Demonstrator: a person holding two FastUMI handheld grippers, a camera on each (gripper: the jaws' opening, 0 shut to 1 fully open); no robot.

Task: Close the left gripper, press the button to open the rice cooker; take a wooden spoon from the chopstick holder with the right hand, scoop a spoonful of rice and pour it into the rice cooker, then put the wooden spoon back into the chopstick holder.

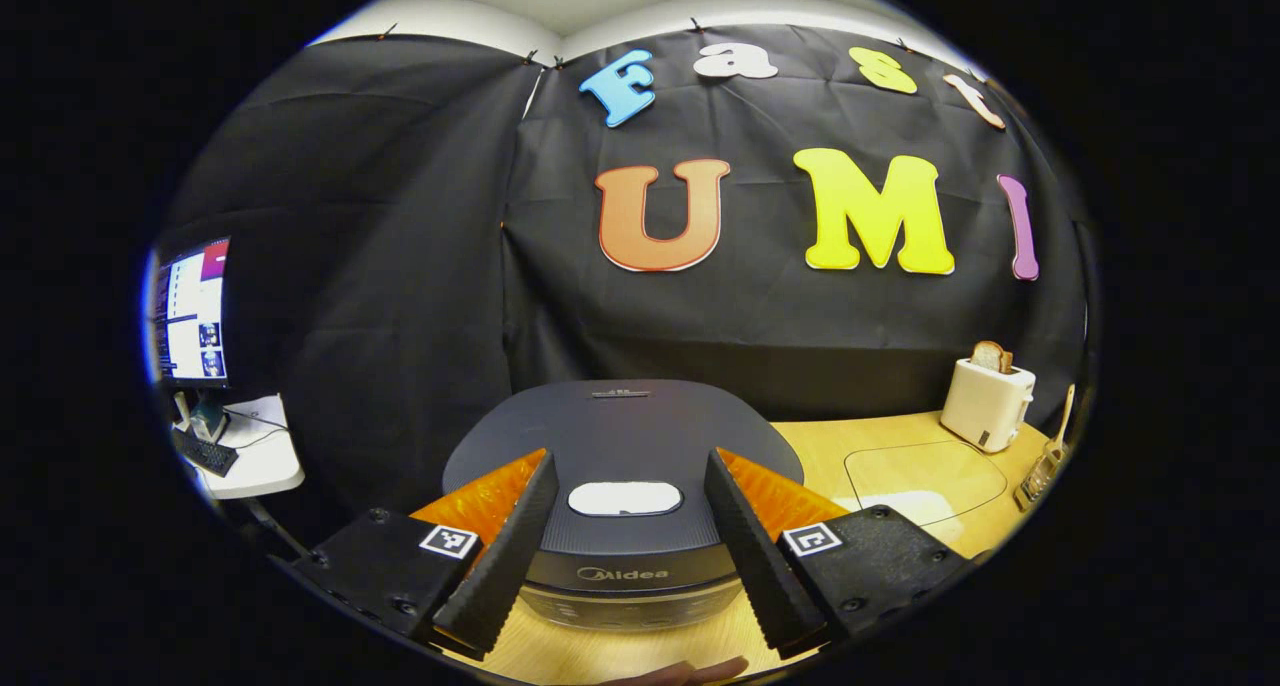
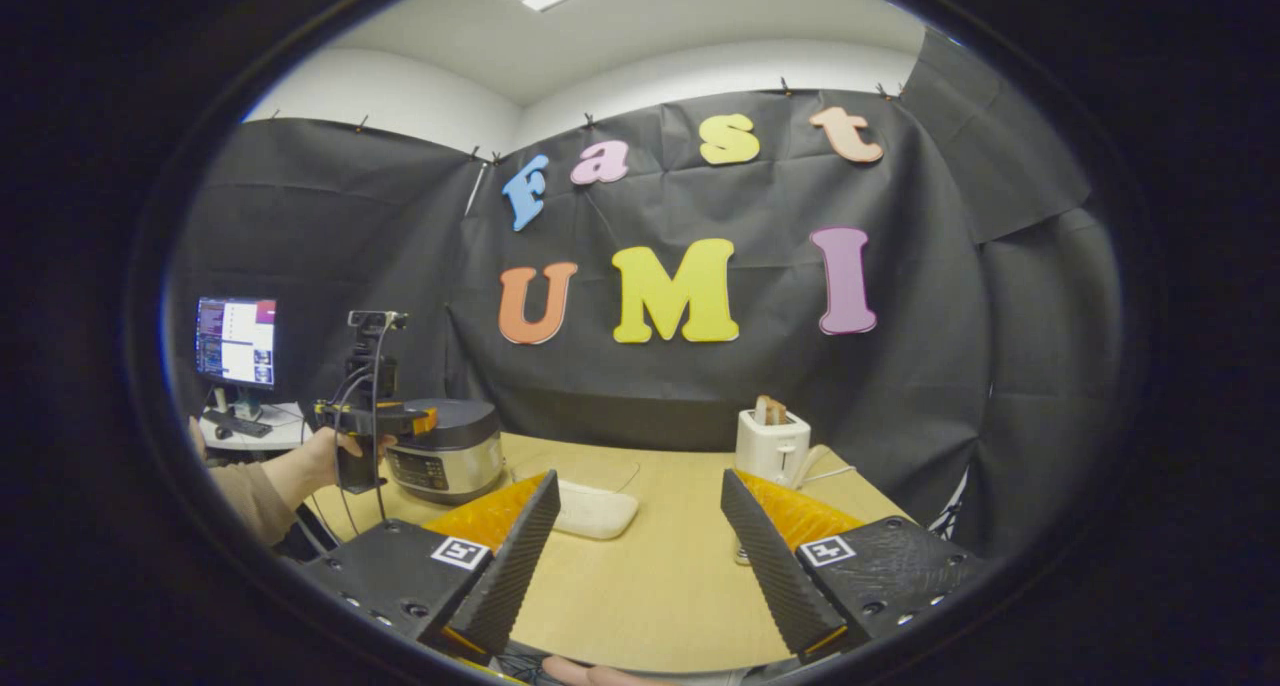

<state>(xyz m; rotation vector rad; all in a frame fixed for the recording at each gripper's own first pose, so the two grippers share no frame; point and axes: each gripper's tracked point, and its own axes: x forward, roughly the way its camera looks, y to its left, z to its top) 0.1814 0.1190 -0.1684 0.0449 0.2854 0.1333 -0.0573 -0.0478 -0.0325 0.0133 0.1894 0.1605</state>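
Observation:
The dark rice cooker point(image 1: 620, 426) sits right in front of my left gripper point(image 1: 630, 458), lid down, its white oval button point(image 1: 625, 498) between the two open fingers, which touch nothing. A wooden spoon point(image 1: 1066, 414) stands in the chopstick holder point(image 1: 1038, 474) at the table's far right edge. In the right gripper view the cooker point(image 2: 445, 456) is at the far left, with the left gripper point(image 2: 375, 421) held by a hand just above it. My right gripper point(image 2: 640, 478) hangs open and empty over the table, a white dish point(image 2: 597, 512) just beyond its left finger.
A white toaster point(image 1: 988, 402) with a slice of bread stands at the back right of the wooden table point(image 1: 860, 446). A clear mat point(image 1: 925, 481) lies beside the cooker. A monitor point(image 1: 190, 311) and keyboard sit on a side desk at the left.

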